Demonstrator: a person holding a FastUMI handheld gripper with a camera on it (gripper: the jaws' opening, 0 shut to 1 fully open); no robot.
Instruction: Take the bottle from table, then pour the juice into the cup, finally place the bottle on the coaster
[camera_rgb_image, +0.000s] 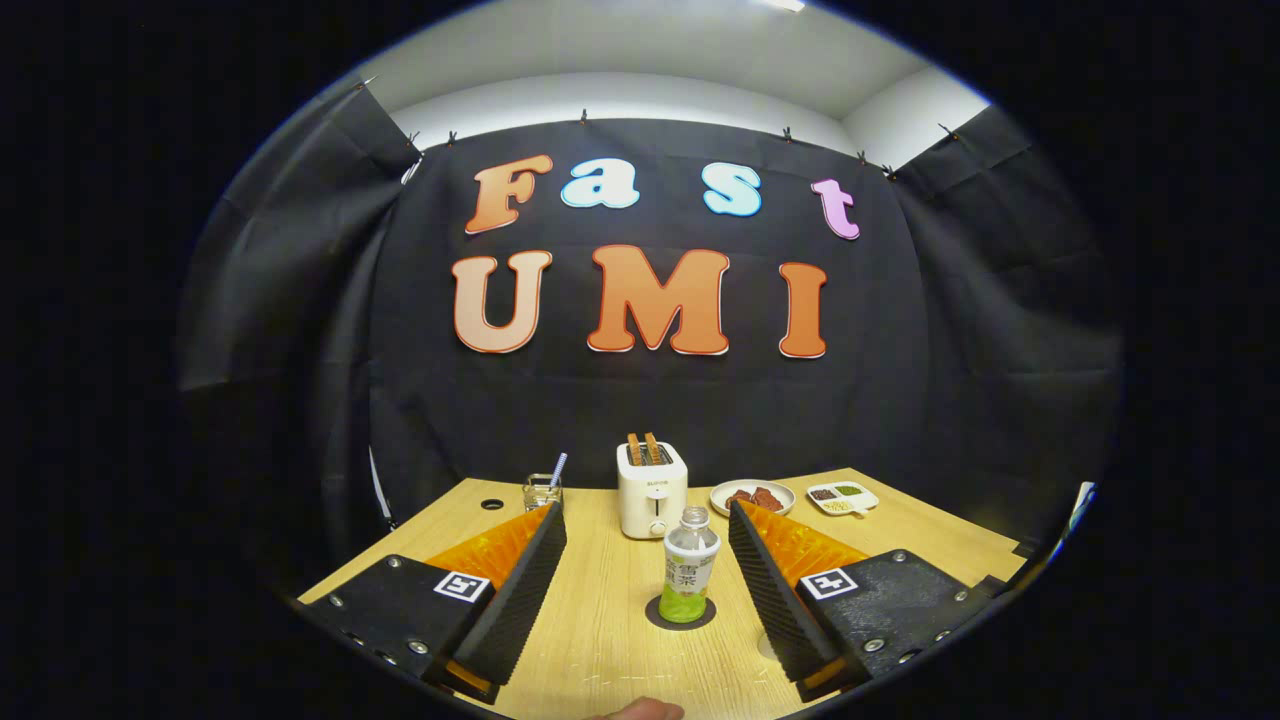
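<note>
I see my gripper (647, 590) spread wide, the clear plastic green-juice bottle (689, 565) upright on the dark round coaster (654, 615), placement apparently done.

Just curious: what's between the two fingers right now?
In the gripper view, the bottle stands upright on a dark coaster between the open fingers, touching neither; otherwise bare table.

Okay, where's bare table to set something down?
Bare wood lies between the open gripper fingers, nearer than the bottle on its coaster. Crowded at the back: glass, toaster, plate, small dish.
</note>
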